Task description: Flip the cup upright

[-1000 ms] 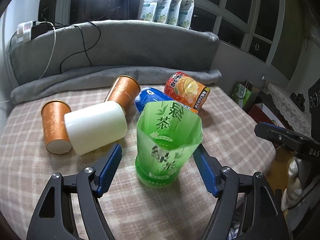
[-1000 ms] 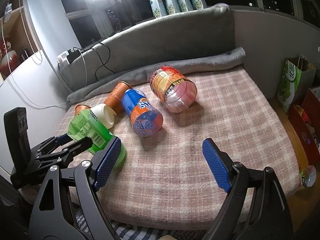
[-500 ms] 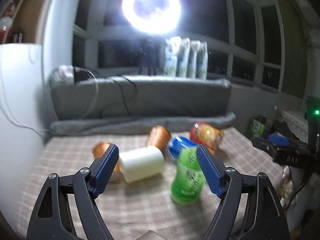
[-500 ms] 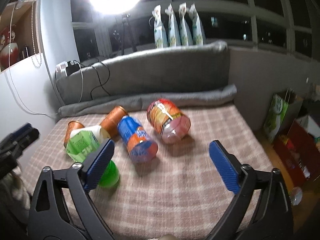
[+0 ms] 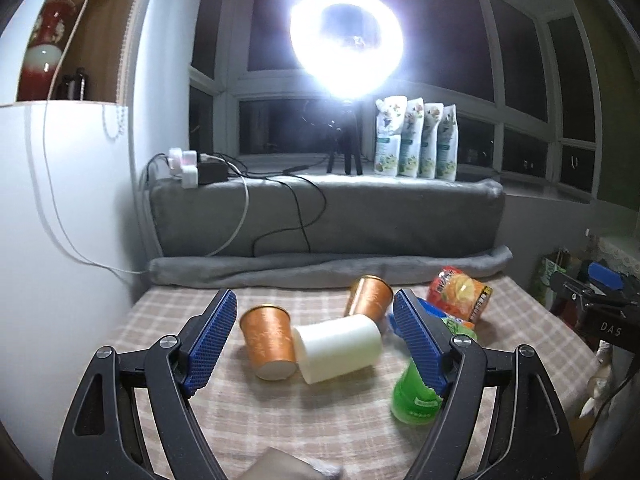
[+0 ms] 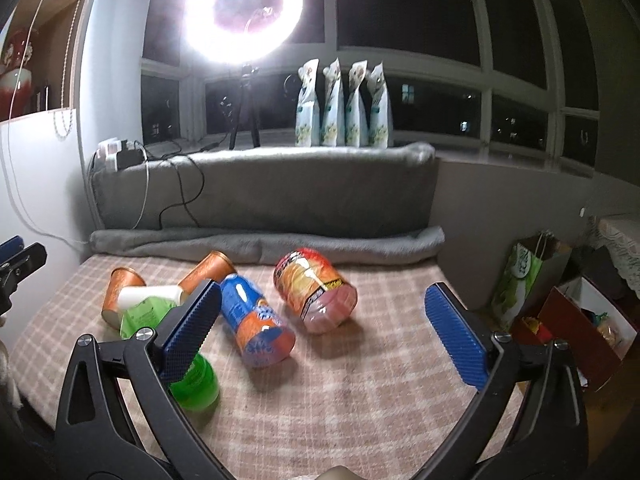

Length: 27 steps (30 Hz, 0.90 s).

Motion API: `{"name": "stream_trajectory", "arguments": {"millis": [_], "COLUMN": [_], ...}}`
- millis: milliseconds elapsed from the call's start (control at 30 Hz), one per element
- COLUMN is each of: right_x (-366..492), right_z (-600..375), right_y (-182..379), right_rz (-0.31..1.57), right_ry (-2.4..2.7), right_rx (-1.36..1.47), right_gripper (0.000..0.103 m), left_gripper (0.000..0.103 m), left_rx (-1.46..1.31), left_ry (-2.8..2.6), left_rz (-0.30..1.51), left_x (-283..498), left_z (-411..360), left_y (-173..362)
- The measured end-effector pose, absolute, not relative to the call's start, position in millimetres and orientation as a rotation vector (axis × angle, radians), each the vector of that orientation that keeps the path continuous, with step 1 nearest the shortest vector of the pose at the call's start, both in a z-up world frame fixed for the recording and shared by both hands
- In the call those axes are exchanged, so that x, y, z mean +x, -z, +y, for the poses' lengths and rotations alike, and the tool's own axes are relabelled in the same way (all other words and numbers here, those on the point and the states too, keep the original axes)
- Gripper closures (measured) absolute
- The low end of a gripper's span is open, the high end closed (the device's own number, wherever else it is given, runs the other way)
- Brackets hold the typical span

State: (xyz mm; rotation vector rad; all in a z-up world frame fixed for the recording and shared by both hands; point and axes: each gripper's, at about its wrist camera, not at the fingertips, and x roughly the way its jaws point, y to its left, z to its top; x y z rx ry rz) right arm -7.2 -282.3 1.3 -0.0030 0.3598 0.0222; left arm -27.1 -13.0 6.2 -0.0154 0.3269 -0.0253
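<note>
The left gripper (image 5: pixel 312 336) is spread wide and holds nothing, hanging above the near edge of the checked cloth (image 5: pixel 320 412); the right gripper (image 6: pixel 320 320) is likewise wide apart and empty. Seen from the left wrist, the green cup (image 5: pixel 416 396) stands on its base at about 4 o'clock, partly hidden behind the right-hand finger. The cups yet to be righted lie on their sides: a white cup (image 5: pixel 340 348) just past the fingertips at 12 o'clock, touching a copper cup (image 5: pixel 268 336) at 10 o'clock, with a second copper cup (image 5: pixel 368 296) farther back at 1 o'clock. The blue cup (image 6: pixel 256 324) and orange cup (image 6: pixel 316 296) lie at 2 o'clock. All look light, thin-walled and easily crushed, and round enough to roll on soft cloth. I would grip mid-wall, across the width, with a gentle squeeze.
</note>
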Motion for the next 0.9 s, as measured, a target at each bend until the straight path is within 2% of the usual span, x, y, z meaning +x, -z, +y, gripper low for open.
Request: {"name": "stream_trajectory", "arguments": {"millis": [367, 467, 900], "right_x": [-7.6, -8.2, -8.6], "right_z": [-283.7, -284.0, -283.4], "right_y": [-7.3, -7.8, -7.8], "right_rz": [0.304, 0.301, 0.302], "right_ry": [0.026, 0.028, 0.031], "right_rx": [0.023, 0.022, 0.023], "right_gripper": [0.000, 0.000, 0.000], "left_gripper": [0.019, 0.015, 0.014], "left_rx": [-0.036, -0.042, -0.045], "left_ry": [0.026, 0.032, 0.041], "left_rz": [0.312, 0.314, 0.321], "left_x": [-30.8, -31.1, -30.4], "left_z": [-10.1, -10.8, -11.5], "left_y": [-9.2, -9.4, -9.9]}}
